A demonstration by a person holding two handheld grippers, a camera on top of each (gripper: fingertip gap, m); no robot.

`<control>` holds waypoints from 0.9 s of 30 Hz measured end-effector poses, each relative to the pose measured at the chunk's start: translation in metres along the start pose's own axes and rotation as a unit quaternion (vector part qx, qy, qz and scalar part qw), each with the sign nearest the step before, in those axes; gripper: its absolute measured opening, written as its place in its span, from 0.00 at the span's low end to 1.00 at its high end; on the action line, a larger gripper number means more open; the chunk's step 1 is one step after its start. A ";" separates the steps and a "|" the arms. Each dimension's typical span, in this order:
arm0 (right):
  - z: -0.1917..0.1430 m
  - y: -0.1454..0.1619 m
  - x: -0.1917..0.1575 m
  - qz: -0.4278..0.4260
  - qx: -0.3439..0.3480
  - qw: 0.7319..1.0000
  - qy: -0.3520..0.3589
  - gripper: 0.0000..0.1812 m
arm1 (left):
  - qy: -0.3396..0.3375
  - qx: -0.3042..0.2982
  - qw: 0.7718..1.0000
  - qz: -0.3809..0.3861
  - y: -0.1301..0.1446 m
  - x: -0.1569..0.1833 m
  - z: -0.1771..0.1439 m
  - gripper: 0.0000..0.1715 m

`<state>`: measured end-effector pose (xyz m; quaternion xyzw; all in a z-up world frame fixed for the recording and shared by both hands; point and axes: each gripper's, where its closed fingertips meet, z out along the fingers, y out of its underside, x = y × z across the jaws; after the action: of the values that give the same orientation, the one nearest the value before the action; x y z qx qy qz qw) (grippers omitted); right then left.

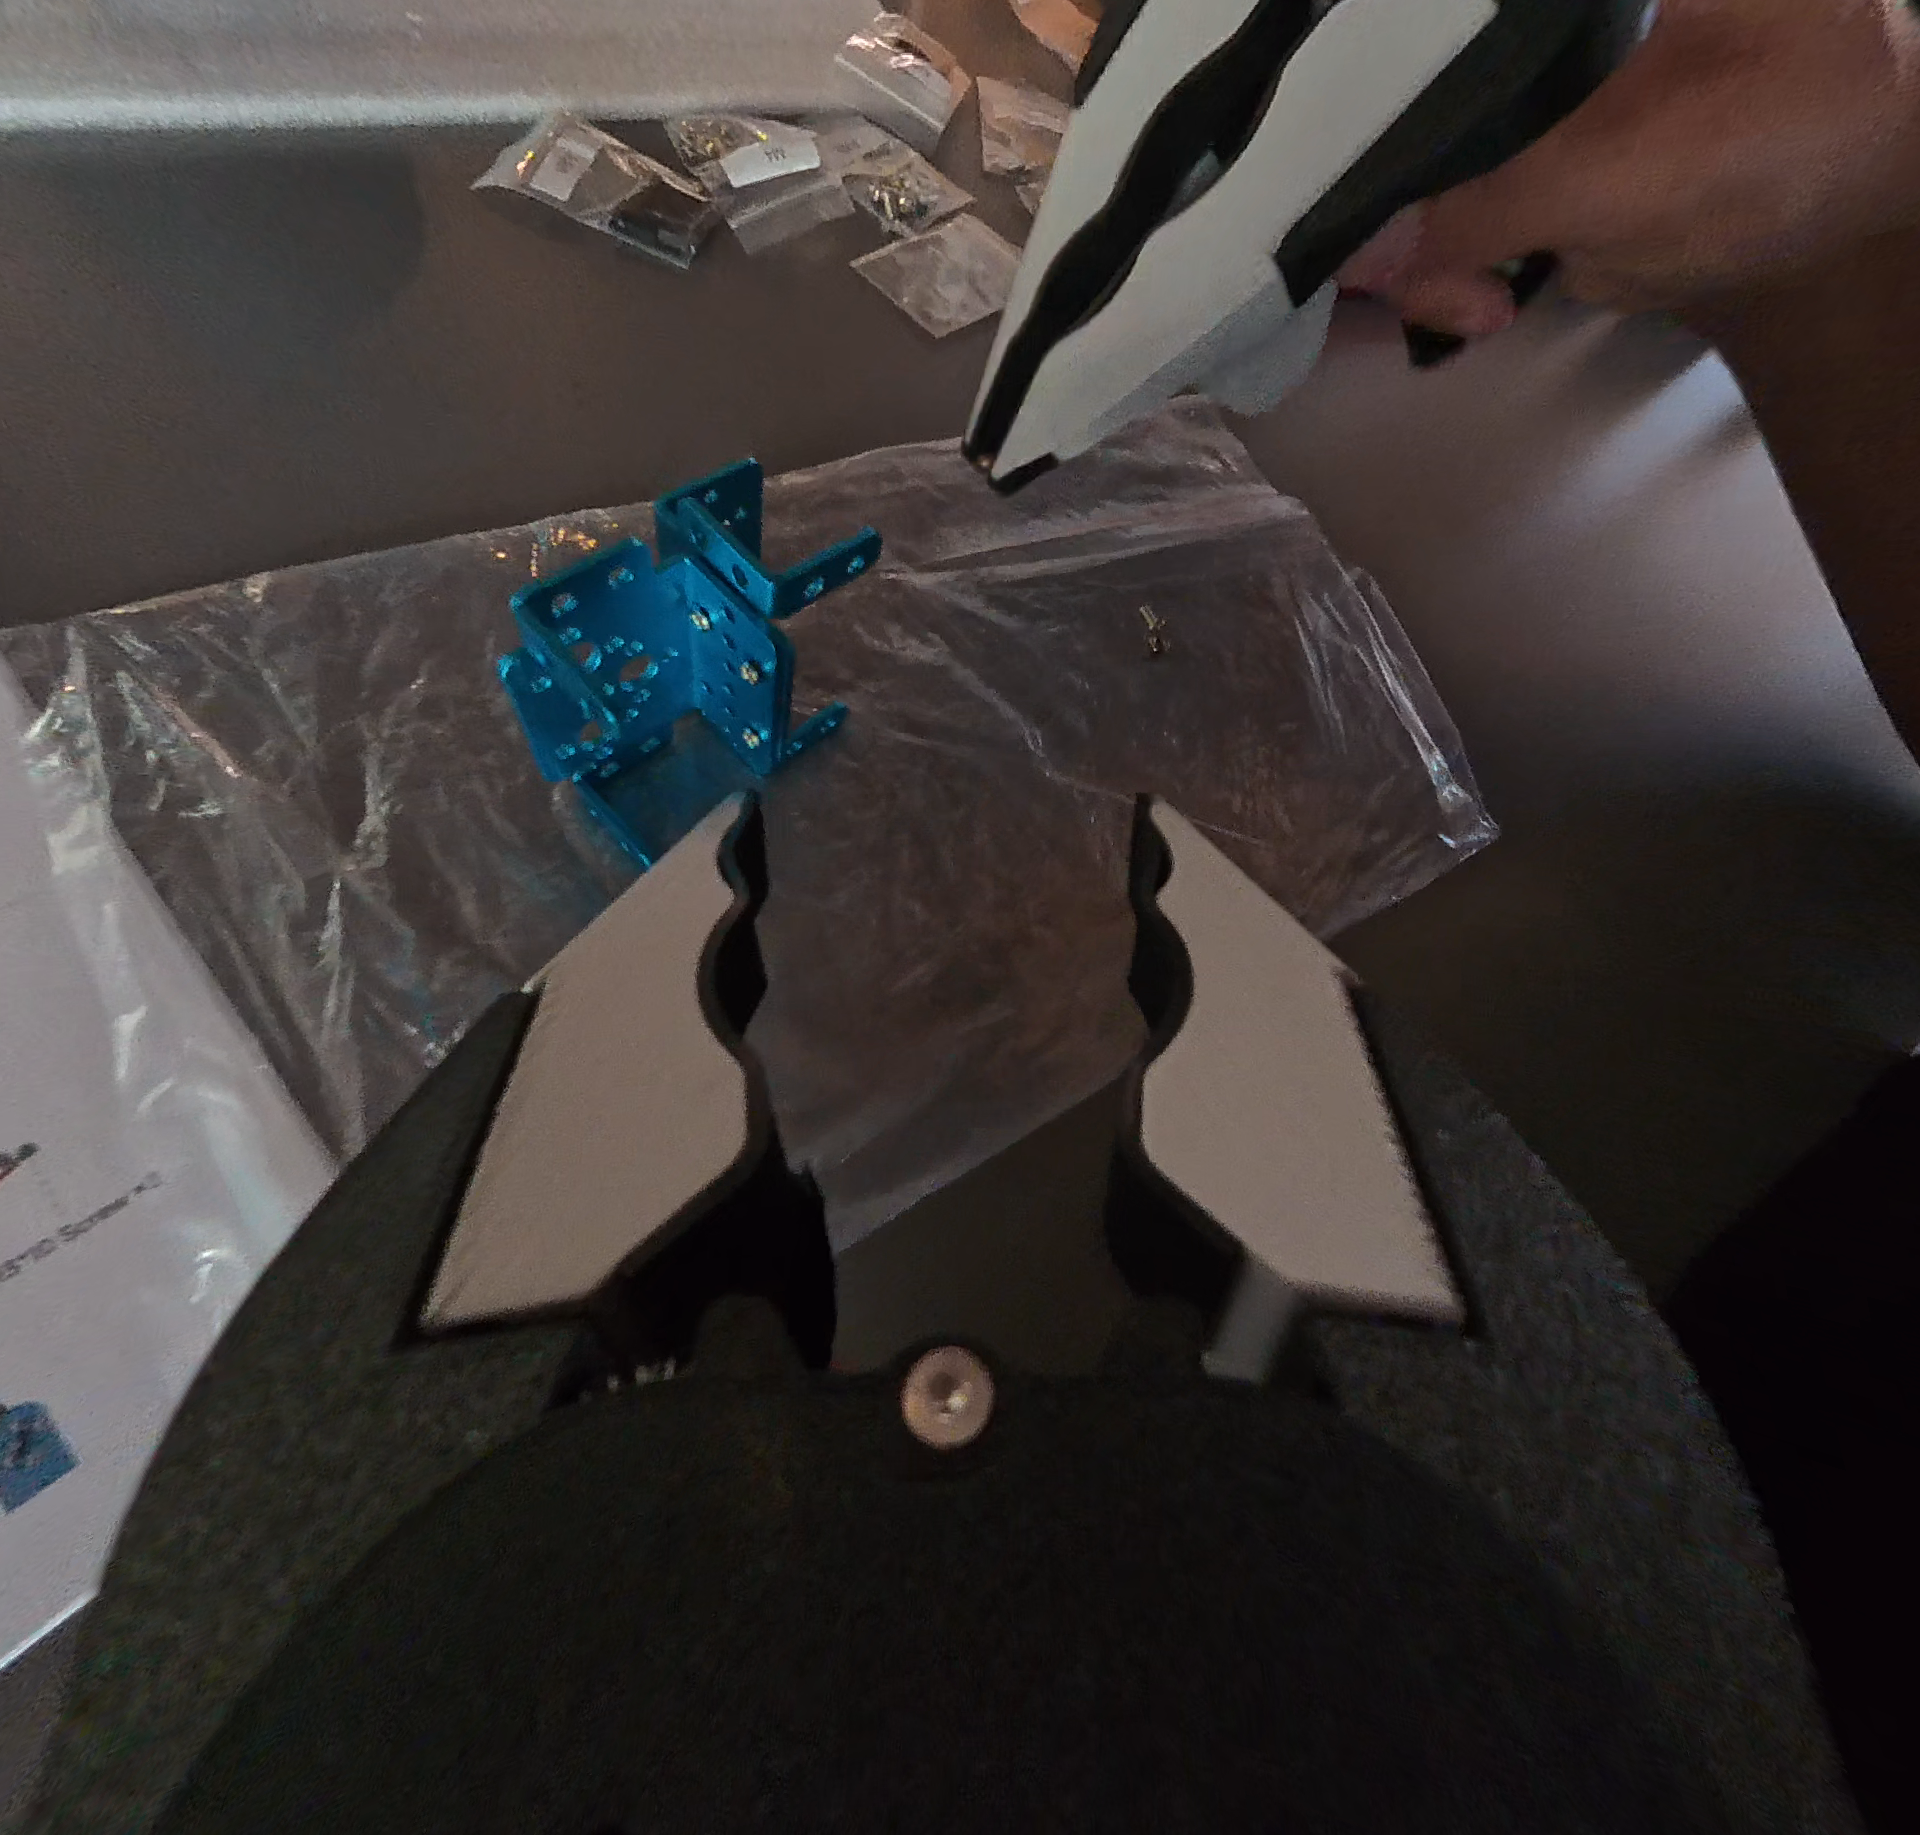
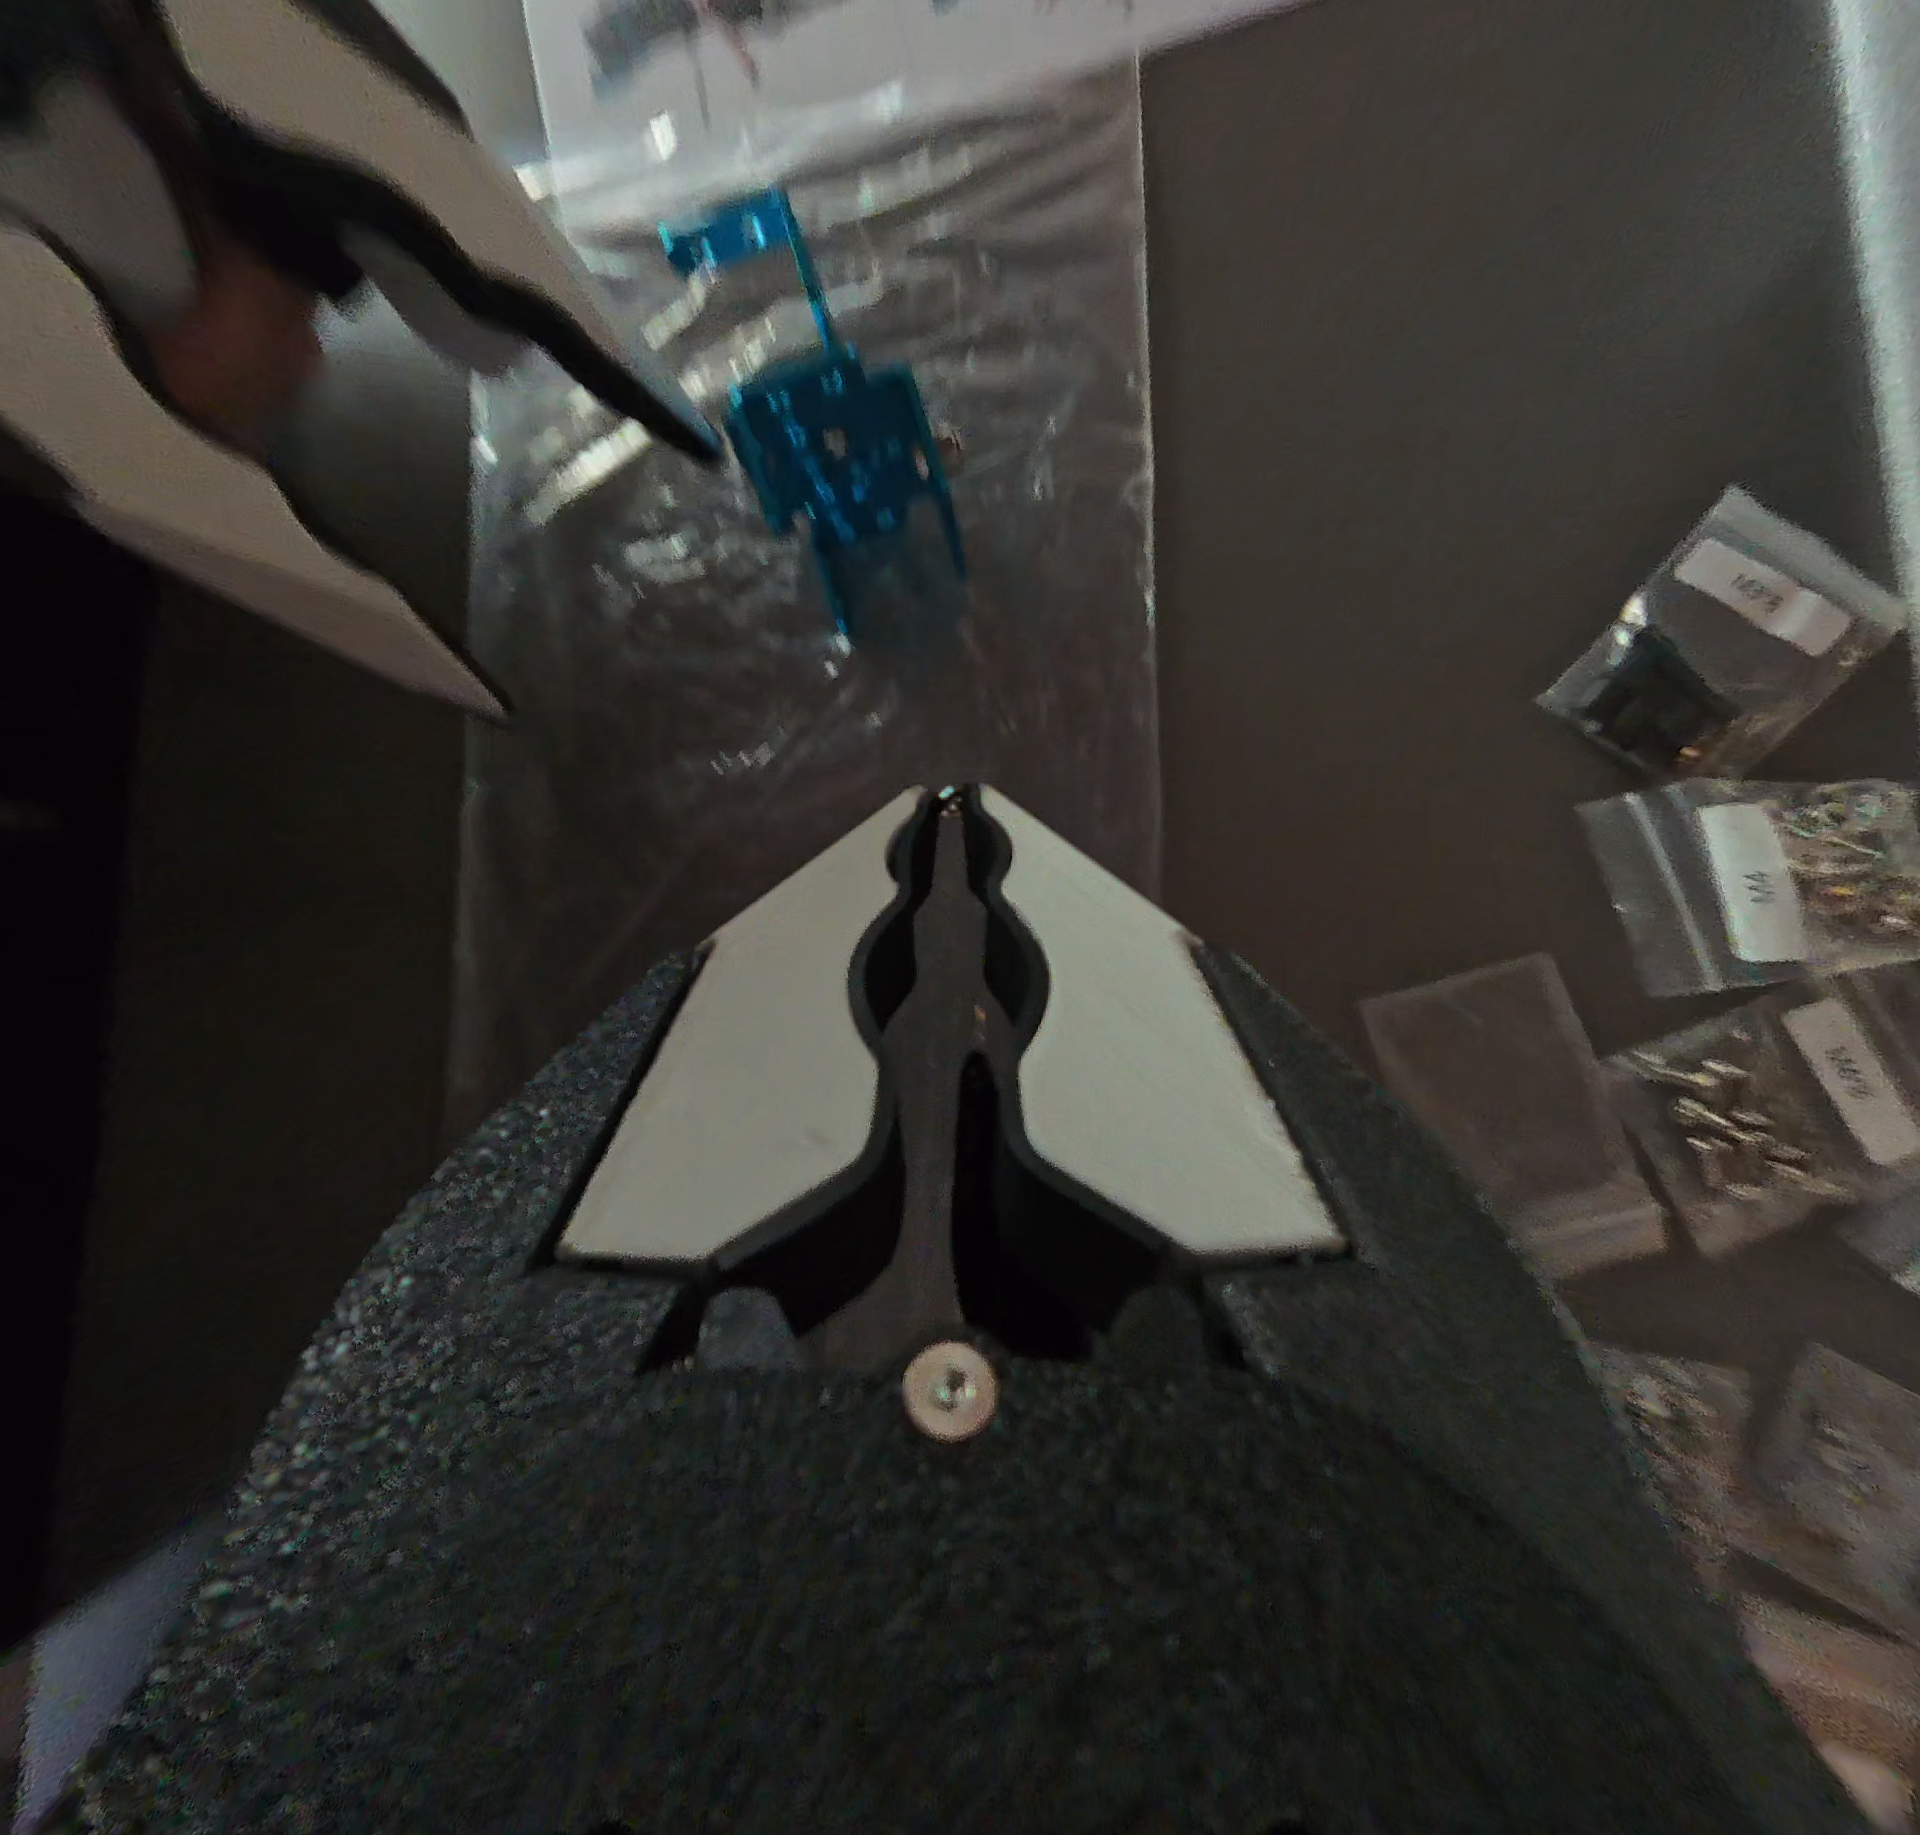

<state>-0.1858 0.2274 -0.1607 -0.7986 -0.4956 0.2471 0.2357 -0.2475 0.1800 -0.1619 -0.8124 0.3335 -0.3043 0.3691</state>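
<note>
A blue perforated metal bracket assembly [image 1: 665, 663] stands on a clear plastic bag [image 1: 1039, 705] on the brown table. My left gripper [image 1: 948, 819] is open and empty, its left fingertip just in front of the bracket's near corner. My right gripper [image 1: 997, 466] hovers above the bag's far edge, right of the bracket, shut on a small shiny screw [image 2: 949, 798] pinched at the very tips. A second loose screw [image 1: 1151, 632] lies on the bag. In the right wrist view the bracket [image 2: 842, 476] is blurred, with the left gripper [image 2: 603, 580] beside it and my right gripper [image 2: 951, 800] nearer.
Several small zip bags of hardware [image 1: 790, 175] lie beyond the plastic bag; they also show in the right wrist view [image 2: 1745, 912]. A white printed instruction sheet [image 1: 114, 1162] lies left of the bracket. A hand [image 1: 1662, 175] holds the right gripper. My hands' fingertips stand some 9 cm from each other.
</note>
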 end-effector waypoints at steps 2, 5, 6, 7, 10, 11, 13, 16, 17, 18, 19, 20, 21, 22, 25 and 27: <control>0.005 -0.013 -0.007 0.046 0.052 0.998 -0.004 0.02 | -0.017 0.000 1.000 0.009 -0.001 -0.001 0.003 0.46; 0.018 -0.021 -0.017 0.110 0.101 0.989 0.015 0.01 | -0.043 0.003 0.999 0.031 -0.002 -0.003 0.007 0.51; 0.023 -0.023 -0.023 0.125 0.115 0.985 0.018 0.01 | -0.044 0.006 0.998 0.035 -0.003 -0.001 0.007 0.52; 0.026 -0.025 -0.028 0.136 0.126 0.983 0.017 0.01 | -0.040 0.009 0.998 0.039 -0.004 0.002 0.008 0.52; 0.032 -0.025 -0.030 0.169 0.139 0.975 0.028 0.01 | -0.029 0.022 0.998 0.053 -0.009 0.009 0.008 0.52; 0.033 -0.027 -0.033 0.181 0.142 0.973 0.016 0.01 | -0.030 0.027 0.998 0.056 -0.010 0.009 0.007 0.52; 0.031 -0.032 -0.034 0.204 0.161 0.966 0.008 0.01 | -0.033 0.028 0.997 0.060 -0.012 0.006 0.007 0.53; 0.029 -0.037 -0.035 0.230 0.175 0.957 -0.008 0.01 | -0.035 0.024 0.997 0.061 -0.012 0.002 0.007 0.54; 0.028 -0.040 -0.037 0.234 0.187 0.954 -0.019 0.01 | -0.032 0.025 0.997 0.060 -0.013 0.002 0.008 0.54; 0.028 -0.041 -0.038 0.238 0.191 0.952 -0.028 0.01 | -0.026 0.026 0.998 0.059 -0.013 0.002 0.008 0.54; 0.030 -0.040 -0.037 0.242 0.188 0.951 -0.030 0.01 | -0.021 0.028 0.998 0.059 -0.014 0.003 0.008 0.54; 0.030 -0.041 -0.038 0.238 0.190 0.952 -0.037 0.01 | -0.017 0.031 0.998 0.061 -0.015 0.004 0.008 0.54; 0.030 -0.043 -0.039 0.232 0.195 0.952 -0.047 0.01 | -0.014 0.032 0.997 0.062 -0.016 0.005 0.008 0.54; 0.030 -0.044 -0.039 0.230 0.195 0.952 -0.049 0.01 | -0.010 0.033 0.997 0.063 -0.017 0.005 0.008 0.54; 0.033 -0.042 -0.038 0.215 0.184 0.958 -0.049 0.01 | -0.007 0.031 0.998 0.063 -0.017 0.003 0.008 0.54; 0.036 -0.041 -0.039 0.219 0.176 0.958 -0.054 0.01 | -0.005 0.030 0.998 0.062 -0.017 0.003 0.009 0.54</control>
<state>-0.2506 0.2132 -0.1567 -0.8191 -0.2691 0.4185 0.2854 -0.2339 0.1896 -0.1520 -0.7801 0.3722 -0.2871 0.4129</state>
